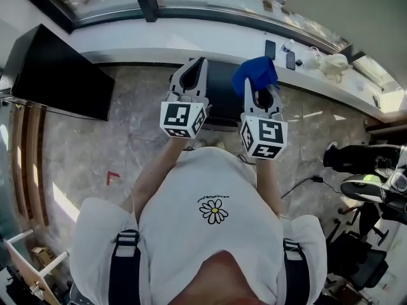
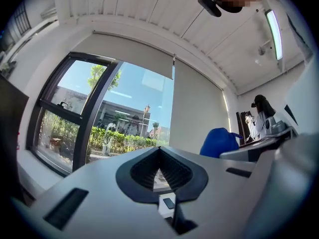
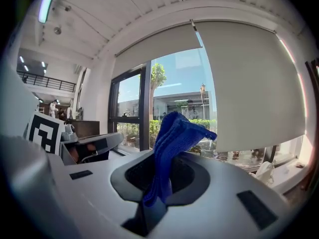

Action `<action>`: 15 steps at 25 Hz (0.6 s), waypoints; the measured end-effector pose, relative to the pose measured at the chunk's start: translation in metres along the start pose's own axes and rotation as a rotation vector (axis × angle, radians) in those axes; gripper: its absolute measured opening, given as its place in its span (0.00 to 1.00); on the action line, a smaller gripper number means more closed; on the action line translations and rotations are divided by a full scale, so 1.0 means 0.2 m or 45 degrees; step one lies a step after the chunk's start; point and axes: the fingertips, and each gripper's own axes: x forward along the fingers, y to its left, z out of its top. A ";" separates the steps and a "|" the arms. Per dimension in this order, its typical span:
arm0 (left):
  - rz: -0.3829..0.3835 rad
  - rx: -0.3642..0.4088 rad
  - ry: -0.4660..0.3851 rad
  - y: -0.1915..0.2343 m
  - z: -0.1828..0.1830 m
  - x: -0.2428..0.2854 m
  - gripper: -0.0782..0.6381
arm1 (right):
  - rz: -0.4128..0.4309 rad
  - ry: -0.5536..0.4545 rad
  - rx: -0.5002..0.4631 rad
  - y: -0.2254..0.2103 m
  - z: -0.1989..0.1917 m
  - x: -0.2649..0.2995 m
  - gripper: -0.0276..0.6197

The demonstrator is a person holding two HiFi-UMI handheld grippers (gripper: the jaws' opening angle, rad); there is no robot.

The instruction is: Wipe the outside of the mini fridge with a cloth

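Grey marbled floor (image 1: 127, 145) below, with a small red mark (image 1: 112, 176) on it at the left. A long white ledge (image 1: 210, 40) runs under the window (image 2: 99, 118), and two phones (image 1: 270, 48) lie on it. A black cabinet (image 1: 60, 75) stands at the left and an office chair (image 1: 369, 183) is off to the right. The ceiling (image 2: 149, 14) is white slats with a strip light (image 2: 273, 26). A pale blind (image 3: 249, 83) hangs over the right part of the glass, with hedges and bright sky outside.

Hard against the ledge sits a dark block (image 1: 219, 103), the fridge by the look of it. It shows between the two grippers, and neither one is touching it.

Both forearms come up from the white shirt (image 1: 210, 234), side by side and a little apart. The marker cubes (image 1: 183, 118) face the head camera. Both grippers are tipped upward, so their own views take in ceiling and window rather than floor.

The left gripper (image 1: 198, 62) (image 2: 159, 151) has its jaws pressed together at the tips with nothing between them, only a sliver of daylight lower down the pads.

The right gripper (image 1: 259, 89) (image 3: 164, 178) is clamped on the blue cloth (image 1: 254, 74) (image 3: 174, 133). The cloth is pinched low between the pads and stands up past the tips in a folded peak, with one corner flopping to the right. From above it bunches over the jaw ends, just in front of the ledge. The left gripper view catches it as a blue lump (image 2: 219, 142) off to its right.
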 end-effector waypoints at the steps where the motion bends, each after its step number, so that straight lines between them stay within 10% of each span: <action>1: -0.006 0.025 -0.012 0.00 0.03 0.00 0.12 | 0.001 -0.007 -0.004 0.01 0.01 0.00 0.15; 15: 0.009 0.114 -0.056 0.04 0.07 -0.05 0.12 | 0.098 -0.003 0.063 0.12 -0.01 0.07 0.15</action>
